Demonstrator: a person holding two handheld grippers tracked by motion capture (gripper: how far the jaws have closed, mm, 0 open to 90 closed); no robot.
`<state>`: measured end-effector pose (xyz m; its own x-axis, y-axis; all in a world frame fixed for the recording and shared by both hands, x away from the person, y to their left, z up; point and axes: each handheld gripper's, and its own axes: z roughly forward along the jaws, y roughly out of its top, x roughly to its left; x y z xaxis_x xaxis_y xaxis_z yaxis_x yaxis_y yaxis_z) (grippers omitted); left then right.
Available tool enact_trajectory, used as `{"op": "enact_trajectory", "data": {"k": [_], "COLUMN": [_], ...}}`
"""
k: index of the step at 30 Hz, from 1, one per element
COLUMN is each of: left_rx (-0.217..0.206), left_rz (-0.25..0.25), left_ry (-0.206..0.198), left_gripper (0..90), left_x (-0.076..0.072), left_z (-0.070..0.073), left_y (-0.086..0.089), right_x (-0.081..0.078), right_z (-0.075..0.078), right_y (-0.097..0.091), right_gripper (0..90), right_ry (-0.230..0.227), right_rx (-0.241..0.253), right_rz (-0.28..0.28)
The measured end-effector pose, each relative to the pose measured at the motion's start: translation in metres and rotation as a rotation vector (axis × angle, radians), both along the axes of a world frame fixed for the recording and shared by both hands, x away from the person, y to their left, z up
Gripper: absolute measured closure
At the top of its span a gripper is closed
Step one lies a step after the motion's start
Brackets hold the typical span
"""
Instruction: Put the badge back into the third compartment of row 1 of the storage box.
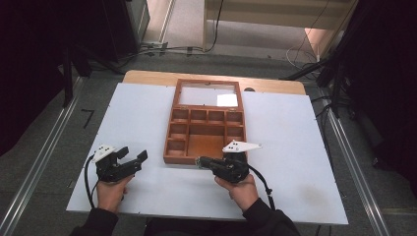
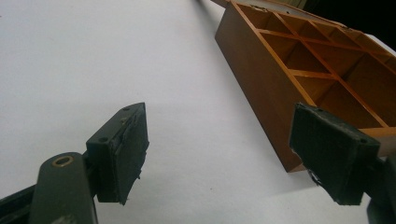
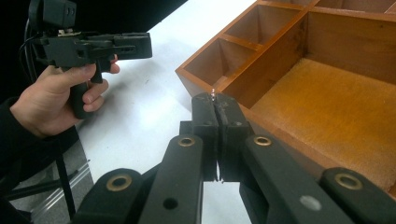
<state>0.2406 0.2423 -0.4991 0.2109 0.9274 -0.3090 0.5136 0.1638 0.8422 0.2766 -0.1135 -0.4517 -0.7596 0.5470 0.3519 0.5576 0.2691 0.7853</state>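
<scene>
Reddish-brown wooden compartment box [image 1: 206, 130] with its glazed lid [image 1: 208, 93] swung back, set mid-table on the white board [image 1: 147, 196], every cell apparently empty. Right gripper [image 1: 200, 161] pressed closed at the box's near wall, a tiny pale speck at the tips in the right gripper view, possibly pinched. Left gripper [image 1: 133, 154] spread wide, parked just left of the box, probably ready to steady it.
</scene>
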Motion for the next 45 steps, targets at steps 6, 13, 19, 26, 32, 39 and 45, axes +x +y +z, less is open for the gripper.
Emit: {"op": "enact_trajectory", "data": {"k": [6,13,19,26,32,39,45], "left_rx": [-0.003,-0.005,-0.005,-0.004,-0.005,-0.004,-0.003], "left_rz": [-0.001,0.000,0.000,0.002,0.001,0.001,0.001], "left_ry": [-0.002,-0.004,-0.003,-0.004,-0.005,-0.004,-0.004], "left_gripper": [20.1,20.2,20.2,20.2,20.2,20.2,20.2], "left_x": [0.000,0.000,0.000,-0.001,-0.001,-0.001,-0.001], "left_z": [0.000,0.000,0.001,0.001,0.001,0.001,0.001], "left_y": [0.000,0.000,0.001,0.001,0.001,0.001,0.001], "right_x": [0.004,0.011,0.016,0.022,0.026,0.032,0.039], "right_z": [0.002,0.004,0.004,0.003,0.002,0.003,0.002], "right_y": [0.000,0.000,0.000,0.000,0.000,-0.002,-0.005], "right_gripper": [85.8,85.8,85.8,85.8,85.8,85.8,85.8], "right_ry": [0.001,-0.003,-0.007,-0.003,-0.005,-0.004,0.001], "right_rx": [0.004,0.008,0.005,0.003,0.002,0.005,0.003], "right_rz": [-0.006,-0.020,-0.029,-0.045,-0.057,-0.076,-0.094]}}
